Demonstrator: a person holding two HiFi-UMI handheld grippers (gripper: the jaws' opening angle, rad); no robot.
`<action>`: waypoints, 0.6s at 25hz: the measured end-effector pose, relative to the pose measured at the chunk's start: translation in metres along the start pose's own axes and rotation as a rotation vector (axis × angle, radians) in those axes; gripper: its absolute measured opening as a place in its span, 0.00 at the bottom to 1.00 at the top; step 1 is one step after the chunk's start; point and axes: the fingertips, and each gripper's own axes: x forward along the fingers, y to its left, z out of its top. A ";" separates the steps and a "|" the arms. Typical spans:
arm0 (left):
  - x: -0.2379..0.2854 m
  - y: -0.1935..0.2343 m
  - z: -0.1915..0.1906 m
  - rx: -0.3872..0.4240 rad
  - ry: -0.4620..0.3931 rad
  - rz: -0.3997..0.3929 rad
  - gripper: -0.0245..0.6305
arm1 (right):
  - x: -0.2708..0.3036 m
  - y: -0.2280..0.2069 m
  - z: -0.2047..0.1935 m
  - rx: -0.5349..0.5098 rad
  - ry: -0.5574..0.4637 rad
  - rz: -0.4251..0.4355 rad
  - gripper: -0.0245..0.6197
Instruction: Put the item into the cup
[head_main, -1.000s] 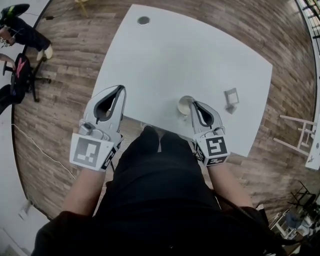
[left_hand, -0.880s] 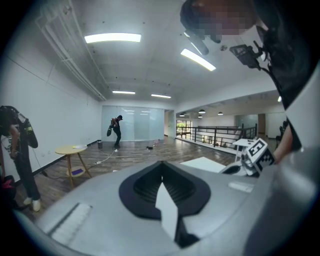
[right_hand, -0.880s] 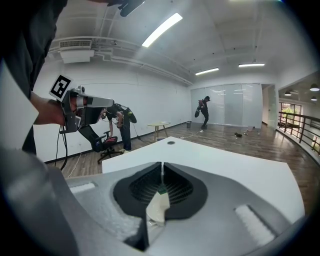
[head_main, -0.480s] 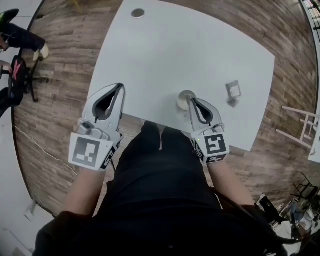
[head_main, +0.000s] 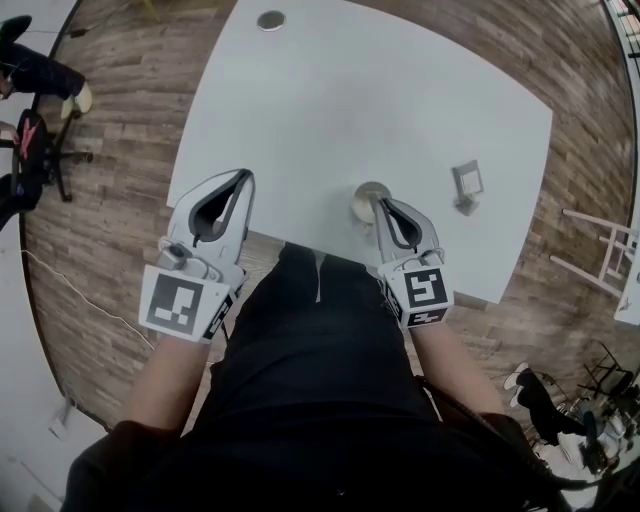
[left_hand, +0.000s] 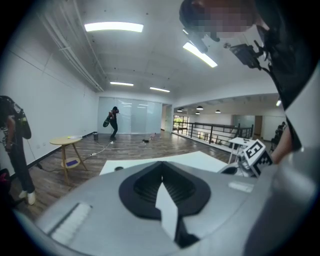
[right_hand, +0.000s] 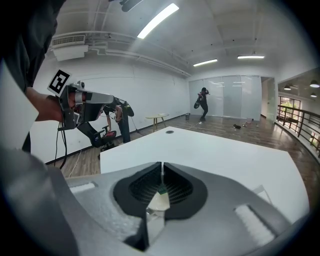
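Right claw (head_main: 378, 202) is pinched shut on nothing obvious, tips right at the cup (head_main: 361, 203) by the table (head_main: 330, 110) edge, so one bump could knock it off.

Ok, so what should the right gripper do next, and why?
Probably swing the right gripper rightward to the small grey item. The item lies on the table, apart from the cup, while this gripper sits at the cup with its jaws shut on nothing.
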 end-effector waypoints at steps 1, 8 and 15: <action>0.001 0.001 -0.001 0.005 0.003 -0.003 0.04 | 0.001 0.001 0.000 -0.003 0.003 0.004 0.06; 0.004 0.002 -0.011 0.010 0.023 -0.014 0.04 | 0.004 0.002 -0.006 0.003 0.020 0.011 0.06; 0.011 0.001 -0.014 -0.041 0.033 -0.012 0.04 | 0.007 -0.001 -0.013 0.008 0.040 0.011 0.06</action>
